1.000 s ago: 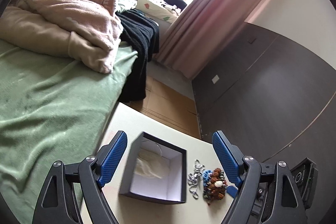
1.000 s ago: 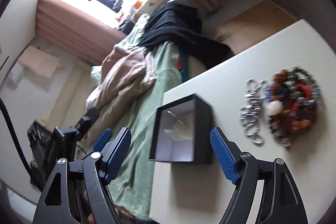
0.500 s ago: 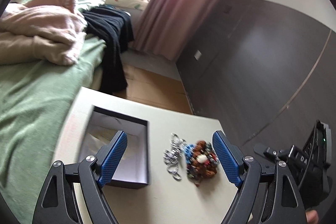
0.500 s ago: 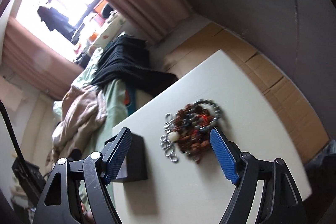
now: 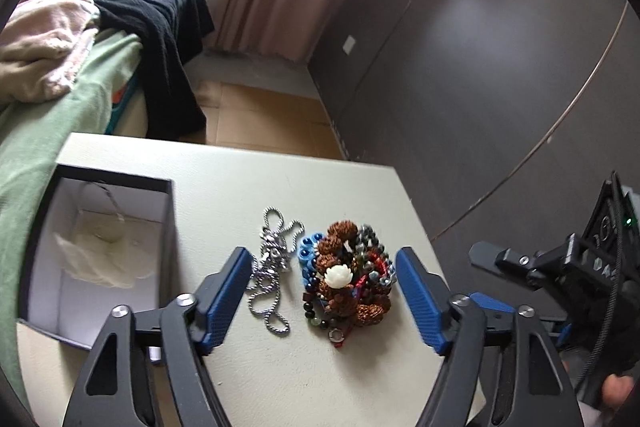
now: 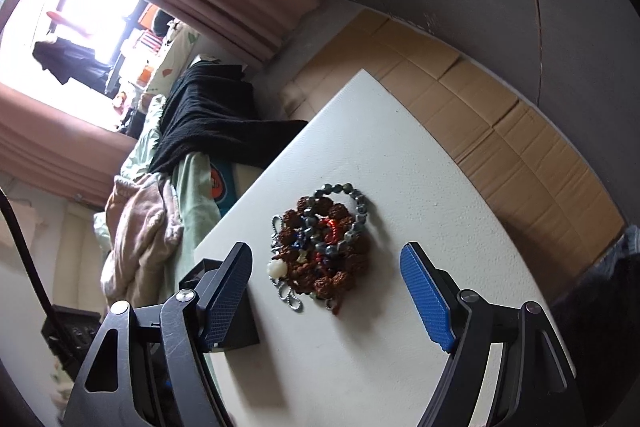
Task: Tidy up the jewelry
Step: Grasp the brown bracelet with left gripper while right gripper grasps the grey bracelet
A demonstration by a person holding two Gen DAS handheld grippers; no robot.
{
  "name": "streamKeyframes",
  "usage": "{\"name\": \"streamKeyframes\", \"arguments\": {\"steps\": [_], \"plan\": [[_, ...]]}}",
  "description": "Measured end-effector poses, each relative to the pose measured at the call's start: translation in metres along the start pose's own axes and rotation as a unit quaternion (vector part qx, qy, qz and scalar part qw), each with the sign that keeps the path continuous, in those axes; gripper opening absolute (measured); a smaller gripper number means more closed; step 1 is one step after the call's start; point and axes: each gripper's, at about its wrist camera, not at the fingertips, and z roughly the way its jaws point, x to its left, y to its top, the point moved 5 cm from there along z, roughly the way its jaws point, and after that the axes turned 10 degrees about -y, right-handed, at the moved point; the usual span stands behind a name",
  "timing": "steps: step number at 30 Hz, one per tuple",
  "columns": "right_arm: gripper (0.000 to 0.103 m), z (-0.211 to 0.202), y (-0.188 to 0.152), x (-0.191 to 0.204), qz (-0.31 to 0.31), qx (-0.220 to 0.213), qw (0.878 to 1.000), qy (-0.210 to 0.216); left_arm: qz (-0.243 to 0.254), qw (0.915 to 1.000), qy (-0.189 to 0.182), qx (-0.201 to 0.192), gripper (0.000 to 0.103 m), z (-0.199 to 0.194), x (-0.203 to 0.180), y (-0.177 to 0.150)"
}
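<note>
**Q:** What's on your feeds? Are the tools carrying anything?

**A:** Nope, both are spread wide with nothing in them. My left gripper (image 5: pixel 324 291) hangs over the white table (image 5: pixel 224 187), and between its blue pads (image 5: pixel 418 301) I see the whole jewelry heap. The bead bracelet pile (image 5: pixel 348 279) is brown knobbly beads, grey ones, some blue, bits of red, with a white carved flower bead (image 5: pixel 338 275) on the near side. Touching its left edge is the silver chain (image 5: pixel 272 267), bunched in loops.

**Q:** And the box?

**A:** The black box (image 5: pixel 96 259) sits left of the chain, near the table's left edge, lid off, white lining, something pale and crumpled inside, can't tell what. My right gripper (image 6: pixel 326 291) is also released, with the bracelet pile (image 6: pixel 324 247) between its fingers (image 6: pixel 426 301) and a bit farther out. From there the chain (image 6: pixel 286 293) just peeks out on the pile's left and near side, and the box (image 6: pixel 236 323) is mostly hidden behind the left finger. A bed (image 5: pixel 44 115) with a black garment (image 5: pixel 160 23) lies beyond the table on the left.
</note>
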Motion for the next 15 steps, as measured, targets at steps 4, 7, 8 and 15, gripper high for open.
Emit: {"name": "streamKeyframes", "arguments": {"steps": [4, 7, 8, 15], "plan": [[0.078, 0.005, 0.003, -0.010, 0.022, 0.012, 1.000, -0.002, 0.000, 0.9999, 0.009, 0.010, 0.068, 0.016, 0.000, -0.003], [0.078, 0.004, 0.003, -0.013, 0.026, 0.013, 1.000, -0.006, -0.002, 0.9997, 0.012, 0.023, 0.067, 0.027, 0.000, -0.007], [0.078, 0.004, 0.003, -0.014, 0.028, 0.015, 0.999, -0.007, -0.005, 0.9995, 0.013, 0.028, 0.066, 0.030, 0.001, -0.010], [0.078, 0.008, 0.000, -0.015, 0.025, 0.020, 0.999, -0.018, 0.011, 0.9978, 0.036, 0.054, 0.047, 0.054, 0.004, -0.018]]}}
